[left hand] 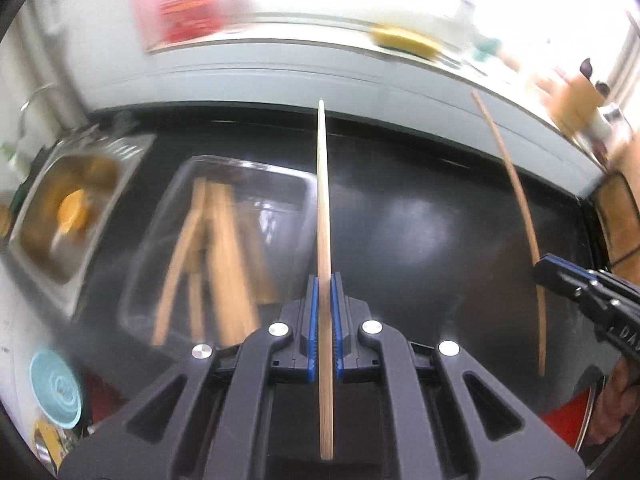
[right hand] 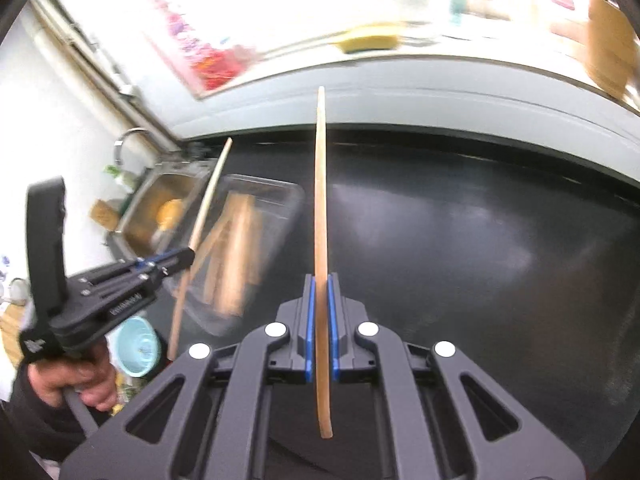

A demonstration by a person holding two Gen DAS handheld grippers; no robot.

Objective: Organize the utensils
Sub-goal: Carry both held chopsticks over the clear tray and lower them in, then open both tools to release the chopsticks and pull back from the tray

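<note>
A black bench (left hand: 420, 216) fills most of both views, its far edge running along a pale grey wall ledge (left hand: 280, 76). The wide middle and right stretch of the bench is bare and glossy. At the left end a steel sink (left hand: 76, 208) is sunk beside the bench's left edge, with an orange item in it. Just right of the sink, near the far-left corner, a clear plastic tray (left hand: 224, 240) lies on the bench holding several wooden chopsticks, blurred.

The left gripper (left hand: 325, 332) has its blue-padded fingers clenched on a pale chopstick (left hand: 324, 200), which runs straight along the fingers and points toward the far edge. The right gripper (right hand: 319, 332) is clamped the same way on a darker chopstick (right hand: 321, 200). Both sticks are held above the bench, apart from the tray.

The left view alone shows a red-rimmed round item (left hand: 576, 420) at the near right edge. The right view alone shows the curved tap (right hand: 128, 144) over the sink and the person's hand (right hand: 80, 380) gripping the left tool's handle. A pale blue bowl (right hand: 138, 346) sits low beside the near-left corner.
</note>
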